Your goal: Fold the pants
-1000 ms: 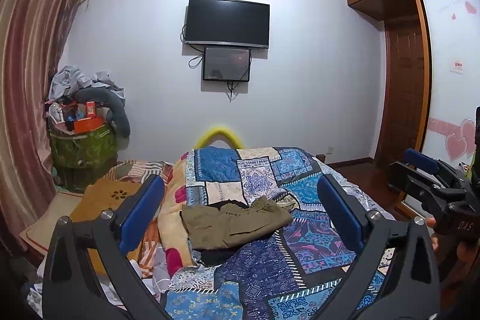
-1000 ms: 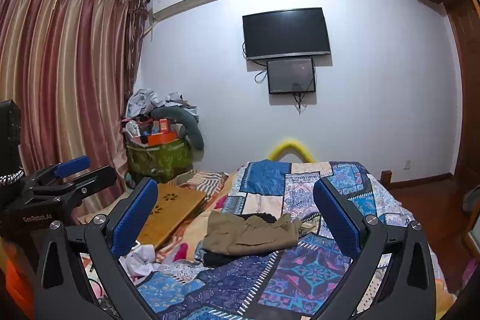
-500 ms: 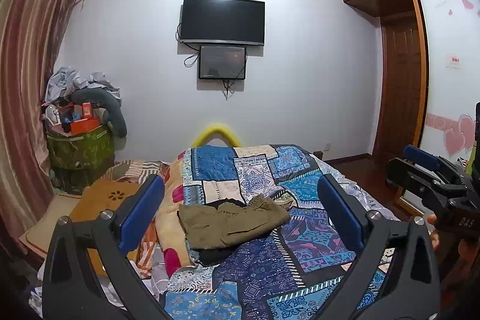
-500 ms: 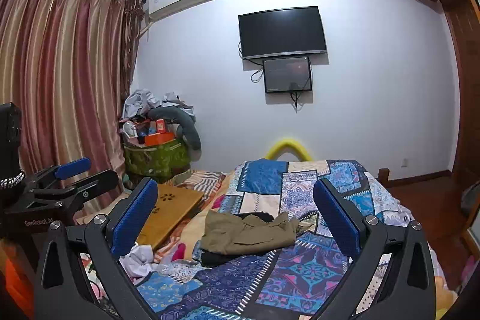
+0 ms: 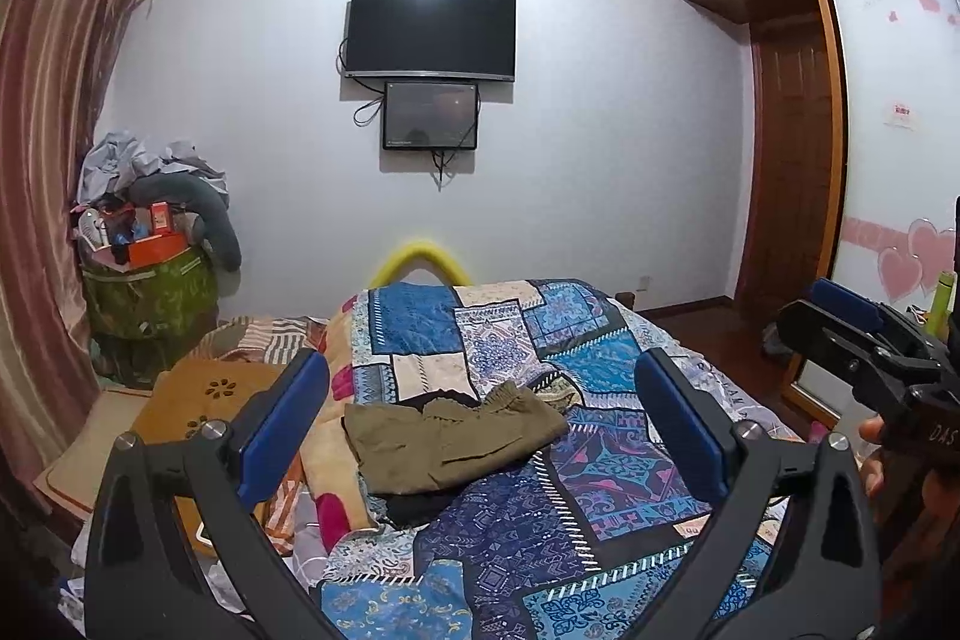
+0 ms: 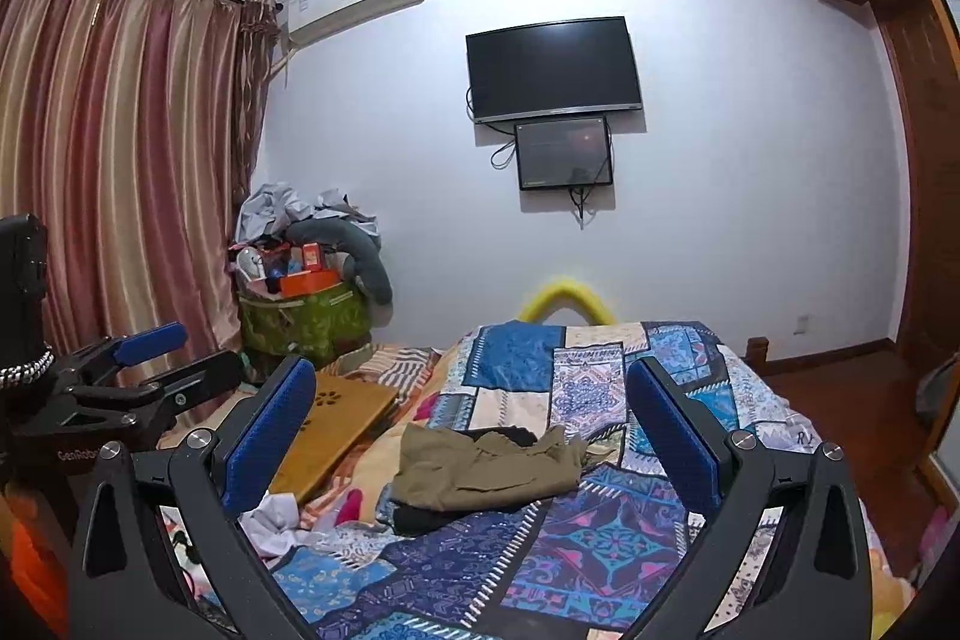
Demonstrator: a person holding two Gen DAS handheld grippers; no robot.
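Observation:
Olive-green pants [image 5: 450, 439] lie crumpled on the blue patchwork quilt [image 5: 540, 538] in the middle of the bed, over a black garment [image 5: 420, 505]. They also show in the right wrist view [image 6: 486, 469]. My left gripper [image 5: 480, 412] is open and empty, held well above and short of the pants. My right gripper [image 6: 471, 412] is open and empty too, at a similar distance. Each gripper shows at the edge of the other's view: the right gripper [image 5: 852, 334] and the left gripper [image 6: 150, 358].
A wooden lap desk [image 6: 336, 430] lies on the bed's left side beside loose white cloth [image 6: 273, 517]. A green hamper [image 6: 306, 322] piled with things stands by the curtain. A TV [image 5: 432, 34] hangs on the far wall. A wardrobe [image 5: 888, 148] stands at the right.
Both grippers have tilted slightly, so the room sits a little lower in view. The pants have not moved, and both grippers stay open.

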